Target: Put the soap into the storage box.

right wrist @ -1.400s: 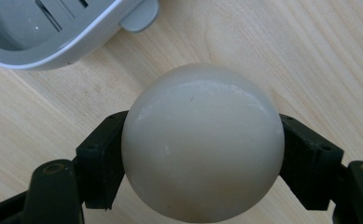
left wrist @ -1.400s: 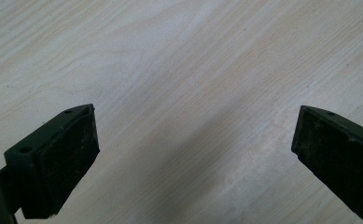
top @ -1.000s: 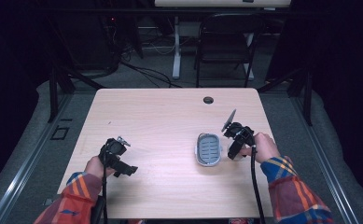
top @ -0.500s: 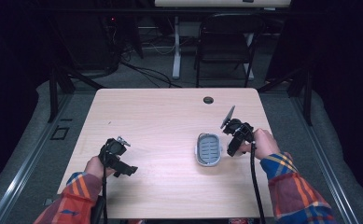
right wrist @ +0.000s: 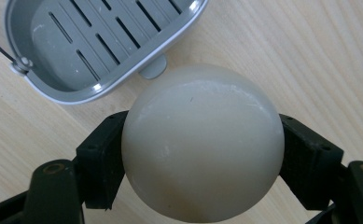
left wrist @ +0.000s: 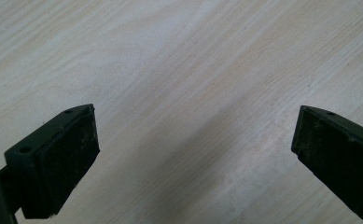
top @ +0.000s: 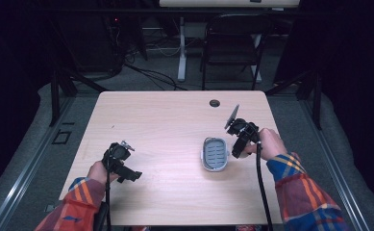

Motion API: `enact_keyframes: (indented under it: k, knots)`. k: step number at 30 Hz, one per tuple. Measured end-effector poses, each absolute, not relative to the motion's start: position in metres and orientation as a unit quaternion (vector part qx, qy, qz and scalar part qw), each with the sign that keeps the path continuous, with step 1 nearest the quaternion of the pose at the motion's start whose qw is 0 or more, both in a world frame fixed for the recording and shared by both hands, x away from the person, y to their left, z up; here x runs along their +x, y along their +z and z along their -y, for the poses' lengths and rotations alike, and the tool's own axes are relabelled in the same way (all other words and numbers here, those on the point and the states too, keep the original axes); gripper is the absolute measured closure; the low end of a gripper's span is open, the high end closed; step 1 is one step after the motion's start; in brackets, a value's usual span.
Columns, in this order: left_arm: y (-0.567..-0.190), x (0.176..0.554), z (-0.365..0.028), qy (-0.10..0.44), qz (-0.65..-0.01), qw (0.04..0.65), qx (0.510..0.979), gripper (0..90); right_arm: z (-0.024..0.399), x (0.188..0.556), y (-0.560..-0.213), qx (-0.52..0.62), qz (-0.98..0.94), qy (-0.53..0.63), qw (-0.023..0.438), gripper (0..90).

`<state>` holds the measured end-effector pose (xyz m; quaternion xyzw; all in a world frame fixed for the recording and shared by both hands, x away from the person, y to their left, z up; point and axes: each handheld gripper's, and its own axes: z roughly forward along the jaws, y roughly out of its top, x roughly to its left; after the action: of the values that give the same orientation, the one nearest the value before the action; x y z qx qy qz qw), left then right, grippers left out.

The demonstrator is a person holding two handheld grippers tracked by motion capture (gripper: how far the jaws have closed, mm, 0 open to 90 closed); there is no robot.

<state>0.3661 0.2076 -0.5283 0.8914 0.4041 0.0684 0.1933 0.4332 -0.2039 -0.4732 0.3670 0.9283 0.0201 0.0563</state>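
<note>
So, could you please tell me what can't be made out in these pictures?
- Soap: its underside, hidden by its own bulk, right gripper view.
- Soap dish: far end cut off by the top edge, right gripper view.
- Left tool: its opening too small to judge, high view.

You are working at a pale wooden table (top: 165,120) with a small dark round hole (top: 215,103) near its far edge, right of the middle. Beyond that edge you have a black folding chair (top: 232,43) on the grey floor (top: 300,110), and just to its left a white desk leg (top: 181,53). Dark cables (top: 151,74) trail across the floor left of that leg.
</note>
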Motion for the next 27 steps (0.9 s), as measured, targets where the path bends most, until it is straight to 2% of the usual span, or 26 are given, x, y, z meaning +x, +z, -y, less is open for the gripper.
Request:
enact_keyframes:
  k: [27]
  knots:
    - [-0.529, 0.367, -0.207, 0.068, -0.403, 0.19, 0.892, 0.5, 0.162, 0.442, -0.449, 0.331, -0.941, 0.029, 0.063, 24.6]
